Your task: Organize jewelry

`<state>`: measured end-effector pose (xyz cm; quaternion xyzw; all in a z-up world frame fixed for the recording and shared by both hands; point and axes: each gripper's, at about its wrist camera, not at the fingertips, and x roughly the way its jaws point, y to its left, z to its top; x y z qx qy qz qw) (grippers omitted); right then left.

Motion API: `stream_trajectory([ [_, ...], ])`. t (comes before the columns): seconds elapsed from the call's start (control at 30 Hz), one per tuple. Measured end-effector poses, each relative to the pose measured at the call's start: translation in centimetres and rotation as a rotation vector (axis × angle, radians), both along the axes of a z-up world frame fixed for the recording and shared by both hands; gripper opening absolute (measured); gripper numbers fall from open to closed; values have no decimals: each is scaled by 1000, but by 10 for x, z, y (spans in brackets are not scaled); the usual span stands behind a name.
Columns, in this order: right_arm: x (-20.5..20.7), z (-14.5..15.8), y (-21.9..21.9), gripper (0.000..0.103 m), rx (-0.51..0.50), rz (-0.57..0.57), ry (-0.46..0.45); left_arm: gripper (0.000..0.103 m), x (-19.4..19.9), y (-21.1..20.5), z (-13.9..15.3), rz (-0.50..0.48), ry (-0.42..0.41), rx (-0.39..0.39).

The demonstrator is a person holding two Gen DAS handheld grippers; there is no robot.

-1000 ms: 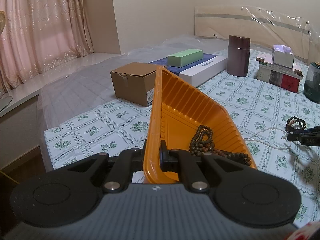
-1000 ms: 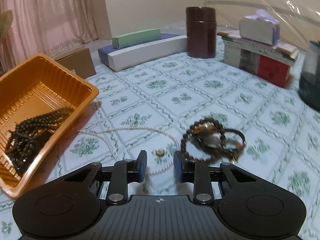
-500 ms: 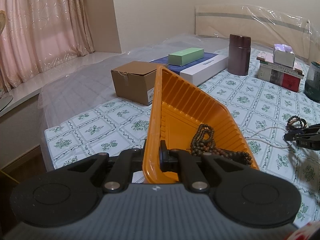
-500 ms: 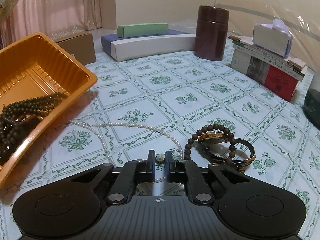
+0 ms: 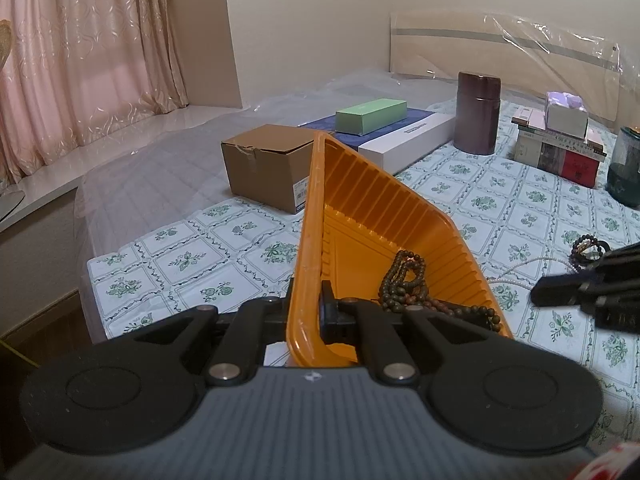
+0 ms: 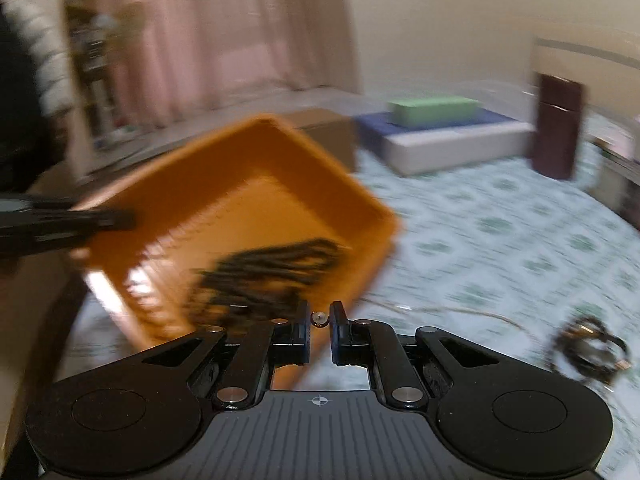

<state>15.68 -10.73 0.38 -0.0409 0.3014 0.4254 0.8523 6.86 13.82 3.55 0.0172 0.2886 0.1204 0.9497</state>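
Left gripper (image 5: 306,316) fingers pinch wall of orange tray (image 5: 372,216), tipped up on bed (image 5: 500,208). Dark beads (image 5: 404,284) lie inside tray. Right gripper (image 6: 320,320) fingers pinch small round piece of pearl string (image 6: 460,312); string trails on bed. Bracelets (image 6: 588,350) lie apart, right of it.

Left wrist view: sits low behind own fingers, close over orange tray (image 5: 384,216), facing headboard (image 5: 500,46). Right wrist view: blurred, faces left toward curtain (image 6: 224,36), tray close ahead. Shared: tray, dark beads (image 5: 404,280), patterned bedcover (image 5: 520,208), boxes.
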Motion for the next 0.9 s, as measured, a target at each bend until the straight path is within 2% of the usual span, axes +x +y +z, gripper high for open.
stream_trajectory([
  [0.13, -13, -1, 27, 9, 22, 99, 33, 7, 0, 1, 0, 1, -2, -5],
  [0.37, -18, -5, 48, 10, 42, 167, 65, 6, 0, 1, 0, 2, -3, -8],
  [0.4, -17, -5, 47, 11, 57, 170, 73, 6, 0, 1, 0, 1, -3, -8],
  [0.43, -15, -6, 46, 16, 70, 166, 87, 6, 0, 1, 0, 1, -3, -8],
  [0.47, -13, -6, 44, 22, 82, 152, 103, 6, 0, 1, 0, 1, -3, -7],
  [0.5, -9, -4, 39, 37, 98, 135, 117, 6, 0, 1, 0, 1, -3, -7],
  [0.53, -6, -3, 33, 46, 116, 115, 126, 6, 0, 1, -1, 2, -3, -7],
  [0.67, 2, 2, 7, 47, 144, 24, 117, 6, 0, 2, -1, 3, -4, -8],
  [0.77, 9, 0, -24, 47, 151, -86, 126, 6, 0, 2, -1, 2, -4, -6],
  [0.9, 11, -13, -68, 47, 102, -240, 115, 6, 0, 2, -1, 3, -4, -8],
])
